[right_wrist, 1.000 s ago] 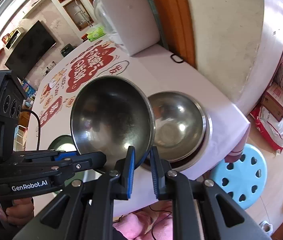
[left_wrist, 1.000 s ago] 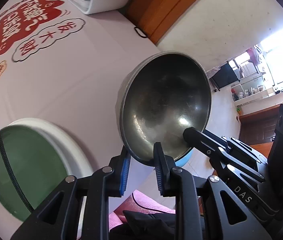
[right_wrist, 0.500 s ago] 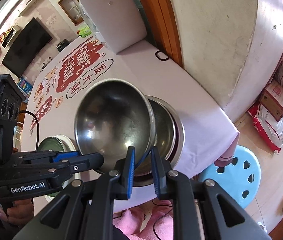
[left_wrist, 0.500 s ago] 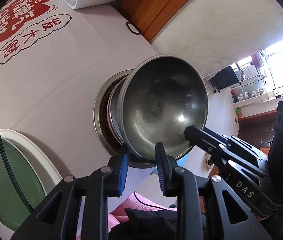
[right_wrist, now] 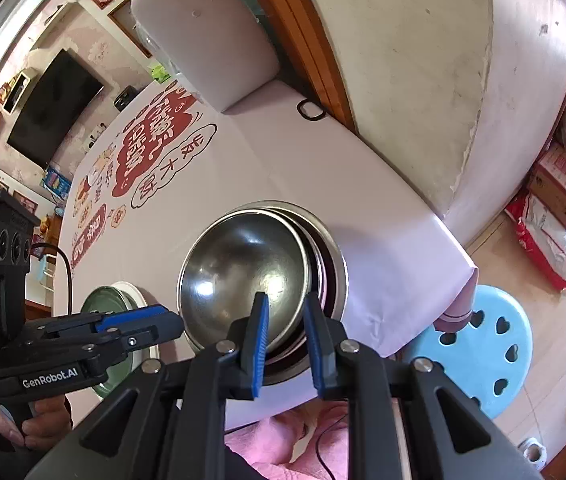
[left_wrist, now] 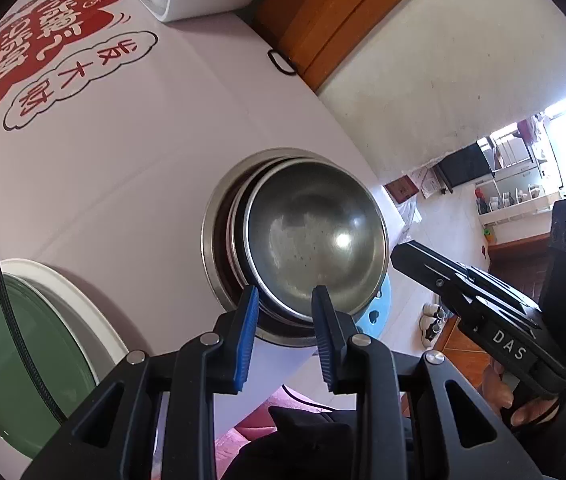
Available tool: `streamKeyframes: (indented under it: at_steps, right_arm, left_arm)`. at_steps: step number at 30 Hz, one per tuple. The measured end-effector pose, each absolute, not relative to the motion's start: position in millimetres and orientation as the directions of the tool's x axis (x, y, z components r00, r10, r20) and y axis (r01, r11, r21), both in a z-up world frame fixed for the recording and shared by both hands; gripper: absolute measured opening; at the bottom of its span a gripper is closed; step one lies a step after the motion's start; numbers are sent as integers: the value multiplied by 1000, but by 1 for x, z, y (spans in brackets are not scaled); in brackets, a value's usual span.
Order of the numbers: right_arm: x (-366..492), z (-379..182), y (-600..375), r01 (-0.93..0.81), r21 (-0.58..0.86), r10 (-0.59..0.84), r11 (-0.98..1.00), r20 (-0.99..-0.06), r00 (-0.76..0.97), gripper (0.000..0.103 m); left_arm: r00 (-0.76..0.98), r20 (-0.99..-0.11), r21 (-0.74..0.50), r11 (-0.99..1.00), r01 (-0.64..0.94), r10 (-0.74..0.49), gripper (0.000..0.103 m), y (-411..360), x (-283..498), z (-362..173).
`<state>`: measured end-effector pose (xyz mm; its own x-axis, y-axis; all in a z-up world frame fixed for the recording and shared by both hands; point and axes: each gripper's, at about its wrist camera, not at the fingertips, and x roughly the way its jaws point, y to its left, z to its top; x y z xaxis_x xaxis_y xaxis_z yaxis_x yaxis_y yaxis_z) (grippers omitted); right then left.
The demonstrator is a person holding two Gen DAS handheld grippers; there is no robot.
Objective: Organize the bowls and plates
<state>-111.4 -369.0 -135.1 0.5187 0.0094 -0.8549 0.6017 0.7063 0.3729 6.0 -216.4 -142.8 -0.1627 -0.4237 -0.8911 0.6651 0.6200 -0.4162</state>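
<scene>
Nesting at the table's near corner, the steel bowl [left_wrist: 315, 240] is now seated inside the stacked bowls [left_wrist: 219, 264], where a second ago it was carried tilted above the cloth. The left gripper [left_wrist: 285, 316] has just been opening; its blue pads are seen apart, straddling the rim at 6 o'clock without pressing. The right gripper [right_wrist: 285, 320] is likewise released around the rim. The green plate [left_wrist: 23, 360] is left at 8 o'clock, probably next to be sorted.

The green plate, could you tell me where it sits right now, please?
The green plate lies at the lower left of the left wrist view, on the table, left of the nested steel bowls.
</scene>
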Motion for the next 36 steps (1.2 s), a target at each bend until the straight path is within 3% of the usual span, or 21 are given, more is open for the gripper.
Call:
streamKeyframes:
  at_steps: [5,8,10,12,18,26,36]
  right_arm:
    - [-115,-141,-381,607,439,56,663,-837,544,21]
    - [-117,-145,-389,616,468,77,634,-830,552,33]
    - [-117,-148,-393,620,484,91,618,-827,555,40]
    - [-118,-154,-398,623,507,117,596,-822,557,42]
    - [-120,-172,-408,633,554,195,541,-815,546,43]
    - [-118,-199,-422,635,618,324,463,-785,527,50]
    - [-105,-219,-436,615,675,442,408,-735,513,50]
  left_arm:
    - [-130,-892,-402,632,662,-432,30,-213,9,-140]
    - [-115,-895,-395,645,654,-432,32,-210,14,-140]
    - [-104,-897,-390,659,644,-429,40,-206,17,-141]
    - [-101,-897,-391,667,634,-430,49,-207,19,-142]
    - [-119,-907,-390,697,602,-405,55,-210,23,-154]
    - [-157,-916,-392,733,556,-370,55,-218,30,-174]
    - [-213,-914,-405,757,512,-345,55,-226,31,-195]
